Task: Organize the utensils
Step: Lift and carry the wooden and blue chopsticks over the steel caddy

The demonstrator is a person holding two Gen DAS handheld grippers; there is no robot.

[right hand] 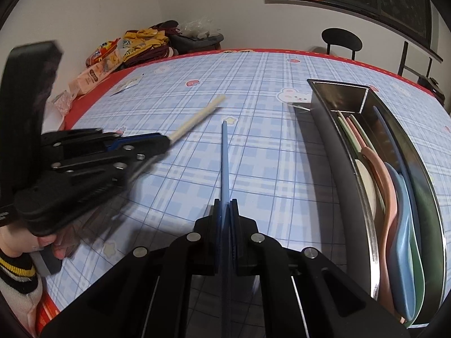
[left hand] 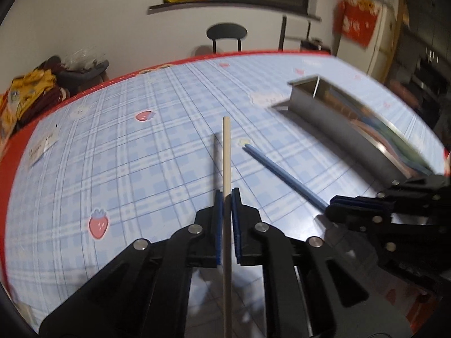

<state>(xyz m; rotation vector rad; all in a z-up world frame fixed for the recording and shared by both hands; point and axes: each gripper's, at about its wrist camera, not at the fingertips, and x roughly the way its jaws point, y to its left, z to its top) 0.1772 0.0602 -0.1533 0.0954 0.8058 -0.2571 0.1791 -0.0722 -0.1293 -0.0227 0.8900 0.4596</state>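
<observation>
Your left gripper [left hand: 227, 197] clamped a cream chopstick [left hand: 226, 152] above the table [left hand: 112, 146]; your right gripper [right hand: 225, 205] pinched a blue chopstick [right hand: 224, 155]. Spoons [right hand: 394, 197] already lay in the steel tray [right hand: 318, 104]; both sticks remained unstowed.

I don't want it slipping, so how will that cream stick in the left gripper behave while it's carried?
The cream stick looks straight and rigid, so probably no drooping. It's thin and round, so it may pivot or slide between the left gripper pads. Set on the tablecloth, it would likely roll.
</observation>
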